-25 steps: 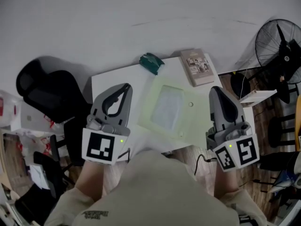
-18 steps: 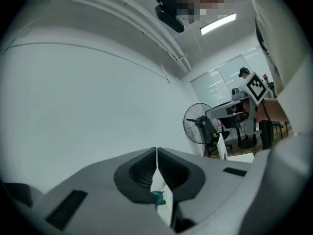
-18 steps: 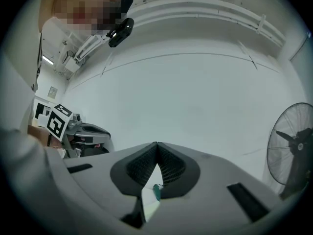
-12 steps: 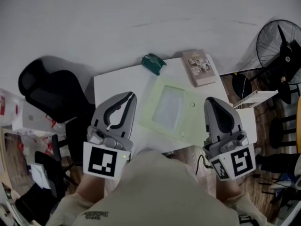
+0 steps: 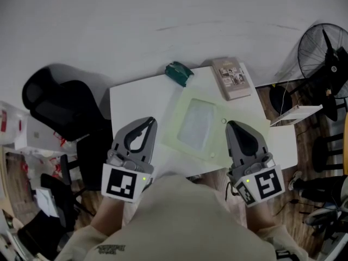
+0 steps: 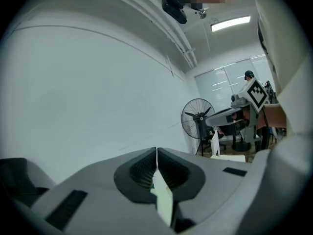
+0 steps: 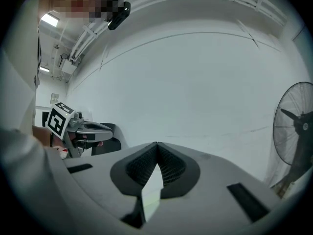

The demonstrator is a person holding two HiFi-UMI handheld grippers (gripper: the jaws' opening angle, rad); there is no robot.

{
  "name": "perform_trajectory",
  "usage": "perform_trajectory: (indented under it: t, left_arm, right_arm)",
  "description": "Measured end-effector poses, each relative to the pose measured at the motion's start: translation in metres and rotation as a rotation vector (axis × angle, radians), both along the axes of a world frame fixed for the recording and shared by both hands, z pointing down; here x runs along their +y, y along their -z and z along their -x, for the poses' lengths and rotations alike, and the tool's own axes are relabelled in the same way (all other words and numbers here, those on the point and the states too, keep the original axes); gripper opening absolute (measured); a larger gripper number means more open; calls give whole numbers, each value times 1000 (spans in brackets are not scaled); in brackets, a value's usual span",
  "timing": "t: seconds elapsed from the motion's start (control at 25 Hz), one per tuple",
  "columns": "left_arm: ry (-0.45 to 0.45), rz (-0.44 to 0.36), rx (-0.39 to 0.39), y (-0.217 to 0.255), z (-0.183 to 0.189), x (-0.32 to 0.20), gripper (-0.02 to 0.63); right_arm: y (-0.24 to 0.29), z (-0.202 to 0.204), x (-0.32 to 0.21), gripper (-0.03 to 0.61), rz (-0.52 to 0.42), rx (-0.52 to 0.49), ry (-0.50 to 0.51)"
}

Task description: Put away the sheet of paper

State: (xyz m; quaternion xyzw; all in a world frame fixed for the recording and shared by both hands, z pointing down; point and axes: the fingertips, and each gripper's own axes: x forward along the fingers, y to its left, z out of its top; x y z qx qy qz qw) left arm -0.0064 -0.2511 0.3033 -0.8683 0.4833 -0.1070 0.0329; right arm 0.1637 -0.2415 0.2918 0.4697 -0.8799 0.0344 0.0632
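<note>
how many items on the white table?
3: a green bundle at the far edge, a book at the far right corner, a pale green folder in the middle. The left gripper and right gripper may hide more.

Table [image 5: 136, 99]: near edge was hidden behind person's torso [image 5: 185, 216], left gripper [image 5: 147, 122] & right gripper [image 5: 230, 125]. Dark green obj [image 5: 179, 73] at table's far edge was too small to ID. Book [image 5: 232, 78] at table's far-right corner: cover print was unreadable. Fan [image 5: 325, 53], right of table, was cut off by pic's edge. Clutter [image 5: 32, 140] left of table was blurry, partly cut off.
</note>
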Motion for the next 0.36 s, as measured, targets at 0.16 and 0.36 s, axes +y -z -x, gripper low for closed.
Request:
perform_trajectory:
  t: [0.16, 0.36]
  left_arm:
    - [4, 3, 1, -2, 2, -1, 21]
    - [0, -9, -1, 3, 2, -2, 21]
  right_arm:
    - [-3, 3, -2, 21, 3, 0, 15]
    - [-3, 7, -1, 21, 7, -3, 19]
